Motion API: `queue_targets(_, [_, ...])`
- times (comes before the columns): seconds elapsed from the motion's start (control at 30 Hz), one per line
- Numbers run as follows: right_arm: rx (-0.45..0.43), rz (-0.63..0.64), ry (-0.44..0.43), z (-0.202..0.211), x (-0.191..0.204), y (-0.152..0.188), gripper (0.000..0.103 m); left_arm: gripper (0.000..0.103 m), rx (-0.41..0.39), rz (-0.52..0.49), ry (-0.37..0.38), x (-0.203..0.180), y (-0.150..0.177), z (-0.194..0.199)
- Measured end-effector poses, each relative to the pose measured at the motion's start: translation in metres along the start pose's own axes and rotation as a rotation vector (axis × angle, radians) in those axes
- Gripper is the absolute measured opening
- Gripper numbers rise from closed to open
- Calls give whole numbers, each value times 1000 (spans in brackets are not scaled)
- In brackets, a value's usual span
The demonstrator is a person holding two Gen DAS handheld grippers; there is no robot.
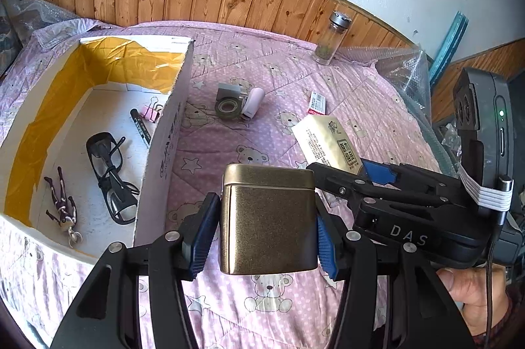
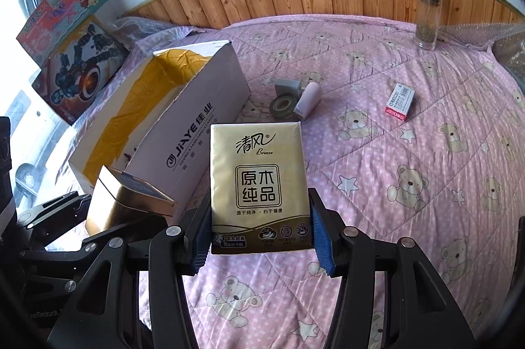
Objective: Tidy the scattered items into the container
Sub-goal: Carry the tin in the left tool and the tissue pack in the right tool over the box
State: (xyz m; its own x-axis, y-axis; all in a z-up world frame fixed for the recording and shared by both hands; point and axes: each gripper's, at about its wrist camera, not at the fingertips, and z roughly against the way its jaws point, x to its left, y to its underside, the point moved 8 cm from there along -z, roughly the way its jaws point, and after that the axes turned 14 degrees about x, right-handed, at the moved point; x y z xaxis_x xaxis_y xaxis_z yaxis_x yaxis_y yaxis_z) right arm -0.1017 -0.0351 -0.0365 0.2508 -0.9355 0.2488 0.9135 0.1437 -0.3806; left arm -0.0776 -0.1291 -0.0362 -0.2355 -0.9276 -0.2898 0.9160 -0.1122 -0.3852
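Left gripper [image 1: 267, 237] clamps the tin [image 1: 267, 217]: rigid, slick metal, probably light. Right gripper [image 2: 261, 239] pinches the soft tissue pack [image 2: 259, 181]; squeeze gently. Box [image 1: 157, 132] sits near the bed's left edge.

"JiAYE 佳业" on white cardboard box [image 2: 183, 132], "清风 Breeze", "原木纯品" on tissue pack [image 2: 259, 185], "DAS" on right gripper [image 1: 344, 181]

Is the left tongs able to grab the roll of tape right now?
Probably not yet. The left tongs are already shut on the gold tin, so nothing else fits between them. The roll of tape lies uncovered on the bedspread, but the tin must be dropped first.
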Motion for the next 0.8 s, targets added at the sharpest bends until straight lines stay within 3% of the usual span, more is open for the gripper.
queue_targets(0.8, [-75,72,-35,40,74,11,55,55,-115,51,12,31,15,70])
